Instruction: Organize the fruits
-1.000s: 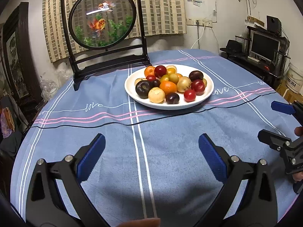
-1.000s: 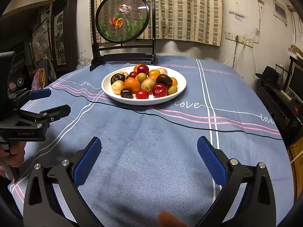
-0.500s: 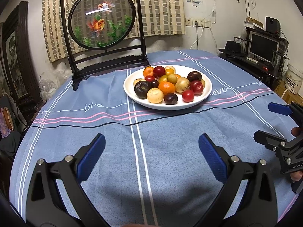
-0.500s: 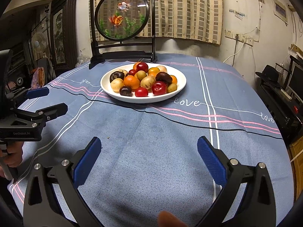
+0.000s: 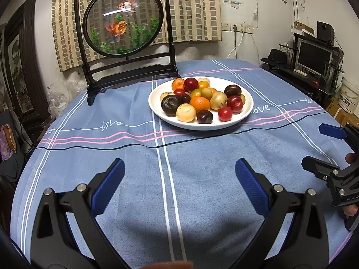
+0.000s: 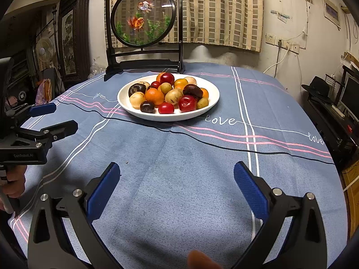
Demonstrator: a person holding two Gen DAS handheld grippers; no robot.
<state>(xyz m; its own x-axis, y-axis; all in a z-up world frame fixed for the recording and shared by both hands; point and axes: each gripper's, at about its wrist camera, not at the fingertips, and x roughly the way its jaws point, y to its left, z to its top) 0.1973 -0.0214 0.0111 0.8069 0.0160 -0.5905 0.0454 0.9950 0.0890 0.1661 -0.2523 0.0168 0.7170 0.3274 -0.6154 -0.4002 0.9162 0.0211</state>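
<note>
While the left wrist cam looks across the table, the left gripper (image 5: pixel 178 171) sits low at the near edge with its blue pads spread wide and nothing between them, just blue tablecloth (image 5: pixel 202 168); the white plate (image 5: pixel 248 109) is further off, a bit right of centre, piled with fruits (image 5: pixel 200 102) — an orange (image 5: pixel 199 103), red ones, dark purple ones, pale yellowish ones; behind it on the far left stands a round goldfish screen (image 5: pixel 123 20) in a black frame; the right gripper (image 5: pixel 323 148) pokes in from the right edge, well apart from the plate, fingers spread too.

From the right wrist cam it's pretty much the same deal; the right gripper (image 6: pixel 176 171) is near, jaws wide apart, gripping nothing; the plate (image 6: pixel 212 103) of fruits (image 6: pixel 168 94) sits on the far side, slightly left of centre, with a red one (image 6: pixel 166 108) at the near rim; the goldfish screen (image 6: pixel 143 14) is right behind the plate; the left gripper (image 6: pixel 53 117) comes in at the left edge, jaws parted, a hand (image 6: pixel 15 182) on its handle below; a black hat (image 6: pixel 318 87) sits on a stand far right.
</note>
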